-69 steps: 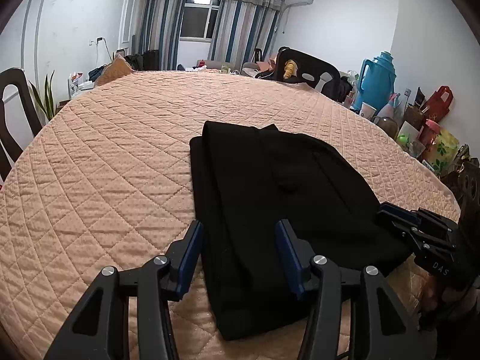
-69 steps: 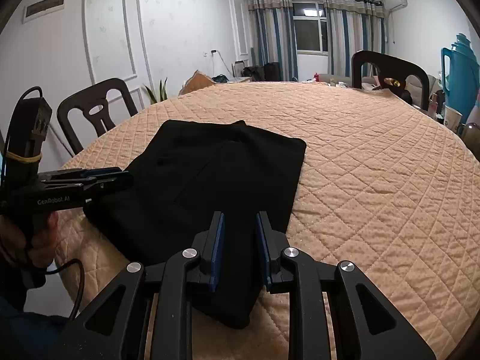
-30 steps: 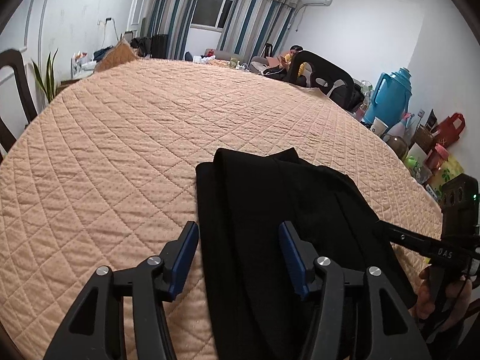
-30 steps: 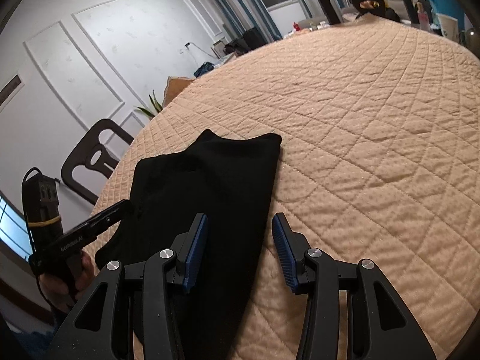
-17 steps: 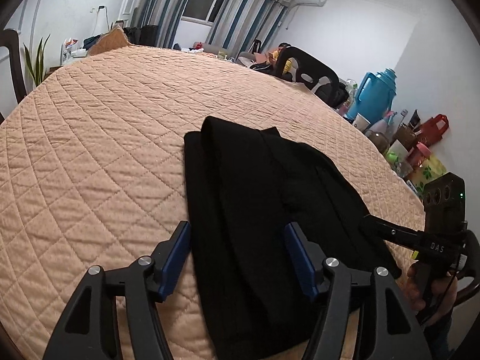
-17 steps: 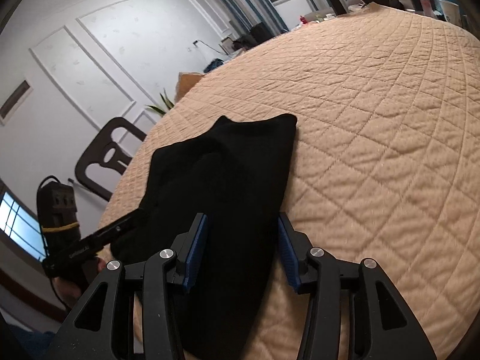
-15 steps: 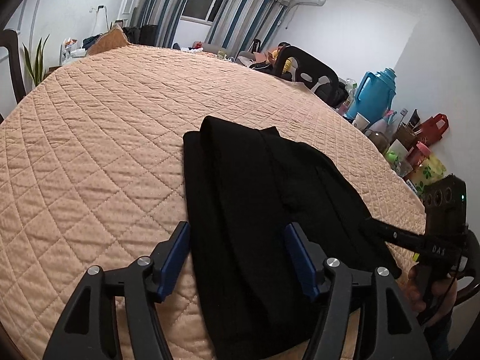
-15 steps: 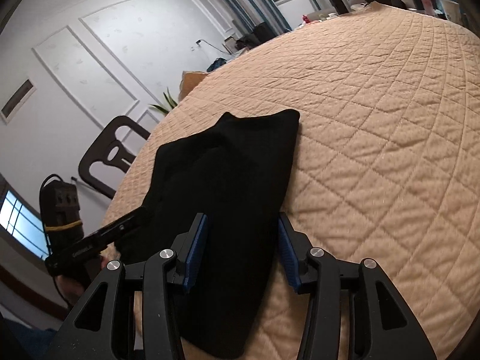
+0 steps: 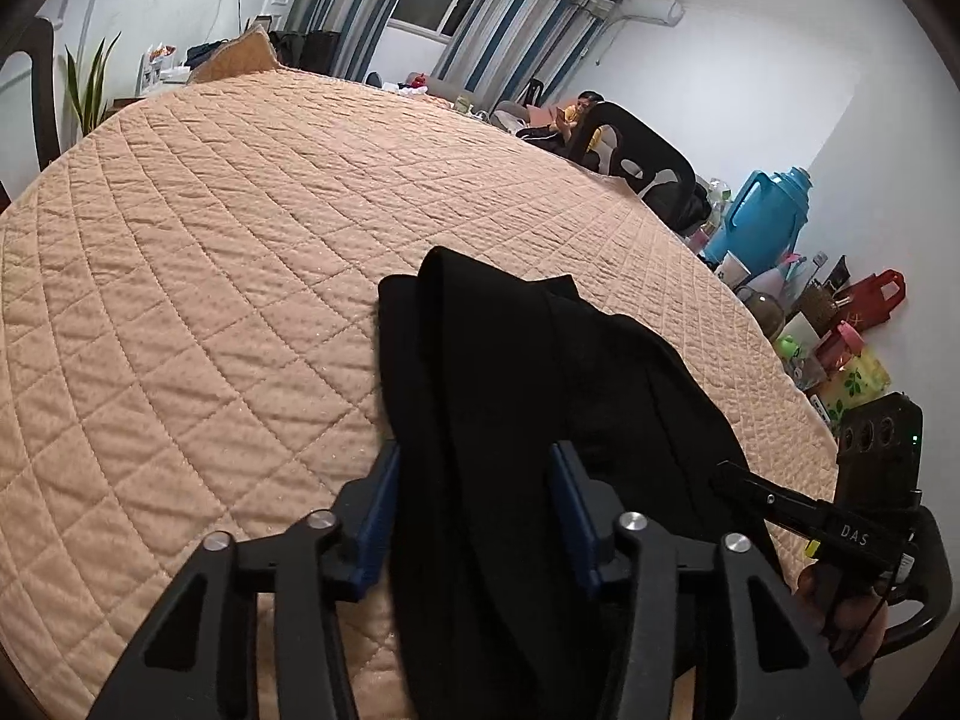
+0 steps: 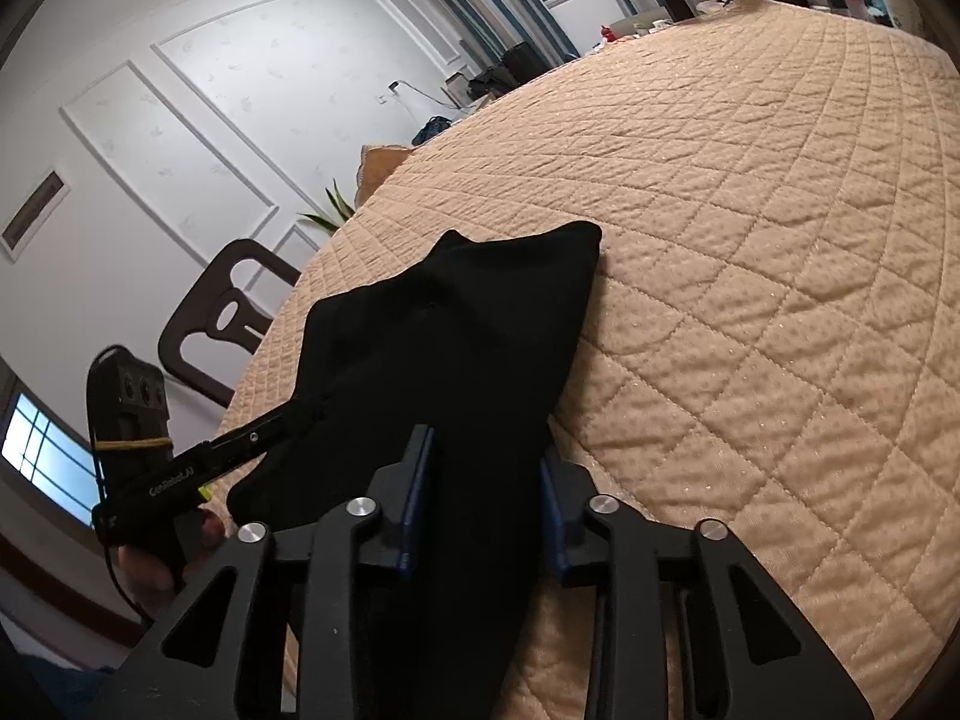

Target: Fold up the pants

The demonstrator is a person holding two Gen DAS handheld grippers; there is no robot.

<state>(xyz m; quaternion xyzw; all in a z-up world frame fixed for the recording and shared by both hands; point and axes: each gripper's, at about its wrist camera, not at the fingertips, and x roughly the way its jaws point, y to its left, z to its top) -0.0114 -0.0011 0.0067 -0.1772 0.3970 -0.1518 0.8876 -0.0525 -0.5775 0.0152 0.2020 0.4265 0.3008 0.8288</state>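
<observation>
The black pants (image 9: 510,360) lie folded into a long strip on the peach quilted table cover (image 9: 210,276). Their near end bunches up between the blue pads of my left gripper (image 9: 474,480), whose jaws are closing on the left side of that end. In the right wrist view the pants (image 10: 480,330) fill the gap of my right gripper (image 10: 483,480), whose jaws are also closing, on the right side. Each view shows the other gripper from the side: the left gripper (image 10: 312,411) and the right gripper (image 9: 720,471) both have their tips at the cloth's edge. The cloth's nearest edge is hidden under the fingers.
A blue thermos (image 9: 762,222) and several bottles and bags (image 9: 840,330) crowd the floor at the right. Dark chairs (image 9: 642,150) (image 10: 222,312) stand around the table. A person (image 9: 579,117) sits at the back. A potted plant (image 9: 90,78) stands at the far left.
Both pairs of jaws have narrowed around the near end of the pants, and the cloth now bunches up between the pads. The hands have barely shifted.
</observation>
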